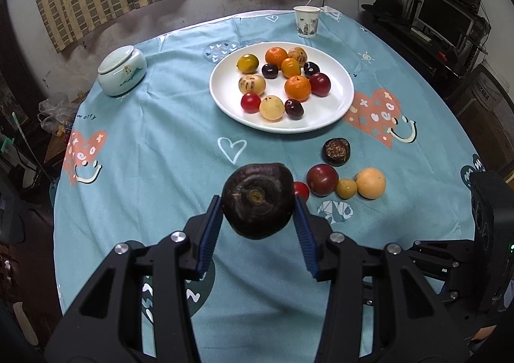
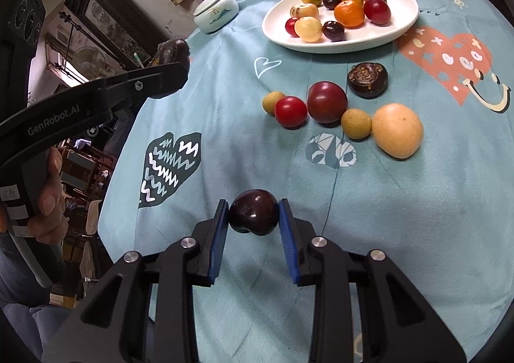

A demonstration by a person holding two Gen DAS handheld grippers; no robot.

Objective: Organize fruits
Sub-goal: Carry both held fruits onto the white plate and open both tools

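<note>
My left gripper (image 1: 258,202) is shut on a dark brown water chestnut (image 1: 258,199), held above the tablecloth. My right gripper (image 2: 253,216) is shut on a dark cherry (image 2: 253,216), also lifted near the table's front. A white plate (image 1: 337,106) farther back holds several oranges, cherries, tomatoes and pale fruits. Loose on the cloth between lie a second water chestnut (image 2: 367,79), a dark red tomato (image 2: 327,101), a small red tomato (image 2: 290,111), two small yellow fruits and a large yellow fruit (image 2: 397,130). The left gripper (image 2: 170,74) shows at the right wrist view's left, held by a hand (image 2: 48,199).
A lidded ceramic jar (image 1: 122,70) stands at the table's back left and a paper cup (image 1: 306,22) behind the plate. The round table carries a blue patterned cloth (image 1: 160,154). Curtains, a monitor shelf and clutter surround it.
</note>
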